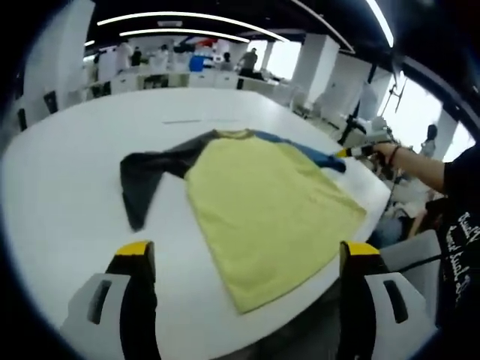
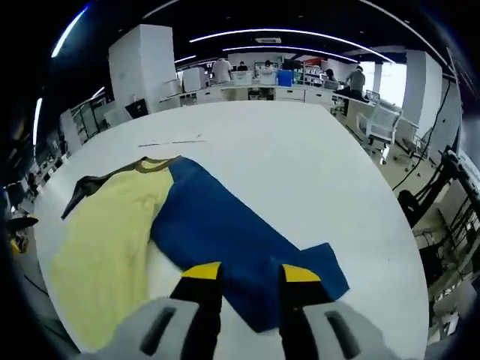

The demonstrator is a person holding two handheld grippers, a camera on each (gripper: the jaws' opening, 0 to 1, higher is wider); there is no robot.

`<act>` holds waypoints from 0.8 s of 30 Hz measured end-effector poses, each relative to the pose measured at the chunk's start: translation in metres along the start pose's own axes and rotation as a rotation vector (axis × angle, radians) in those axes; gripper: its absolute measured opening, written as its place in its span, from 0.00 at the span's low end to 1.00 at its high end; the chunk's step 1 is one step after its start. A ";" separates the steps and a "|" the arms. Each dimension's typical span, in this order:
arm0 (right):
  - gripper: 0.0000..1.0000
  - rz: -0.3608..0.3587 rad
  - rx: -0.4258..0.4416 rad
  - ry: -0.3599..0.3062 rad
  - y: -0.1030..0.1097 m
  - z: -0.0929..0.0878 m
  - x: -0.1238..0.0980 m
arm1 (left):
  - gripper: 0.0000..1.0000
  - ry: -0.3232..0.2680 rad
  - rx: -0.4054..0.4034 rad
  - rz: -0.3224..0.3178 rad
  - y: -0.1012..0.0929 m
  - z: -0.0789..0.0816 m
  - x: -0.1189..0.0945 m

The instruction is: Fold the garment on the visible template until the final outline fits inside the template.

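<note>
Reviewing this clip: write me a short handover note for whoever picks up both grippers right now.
Left gripper: jaws wide open, holding nothing, hovering over the near hem of the shirt.
Right gripper: jaws over the cuff end of the blue sleeve, slightly apart; whether they grip it I cannot tell.
The shirt lies flat on the white table, yellow body face up, dark sleeve stretched out on the other side.
Done: shirt spread out; no fold made yet.
Left: fold both sleeves in, then the body. I can make out no template outline.
</note>
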State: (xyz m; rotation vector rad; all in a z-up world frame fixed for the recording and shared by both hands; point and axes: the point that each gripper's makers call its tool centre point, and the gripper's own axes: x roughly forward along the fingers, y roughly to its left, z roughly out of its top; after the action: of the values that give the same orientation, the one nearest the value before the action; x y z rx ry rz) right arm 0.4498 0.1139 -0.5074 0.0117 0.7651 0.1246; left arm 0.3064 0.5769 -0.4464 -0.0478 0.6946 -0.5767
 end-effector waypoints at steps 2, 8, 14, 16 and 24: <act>0.22 -0.010 0.012 0.005 -0.008 0.001 0.008 | 0.99 -0.001 0.000 0.005 0.002 0.000 -0.001; 0.18 -0.046 -0.030 0.053 -0.010 -0.007 0.018 | 0.96 0.001 -0.003 0.014 0.002 0.002 -0.001; 0.00 -0.099 -0.160 0.132 -0.023 -0.019 0.027 | 0.92 -0.008 0.005 0.037 0.011 0.004 -0.003; 0.00 -0.099 -0.176 0.116 -0.017 -0.019 0.020 | 0.91 -0.010 0.005 0.040 0.012 0.004 -0.003; 0.00 -0.205 -0.204 0.073 -0.041 -0.010 -0.007 | 0.90 -0.012 0.002 0.030 0.008 0.004 0.000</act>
State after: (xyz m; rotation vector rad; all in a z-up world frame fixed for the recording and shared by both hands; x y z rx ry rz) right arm 0.4420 0.0718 -0.5118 -0.2656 0.8188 0.0076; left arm 0.3123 0.5829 -0.4449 -0.0385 0.6818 -0.5482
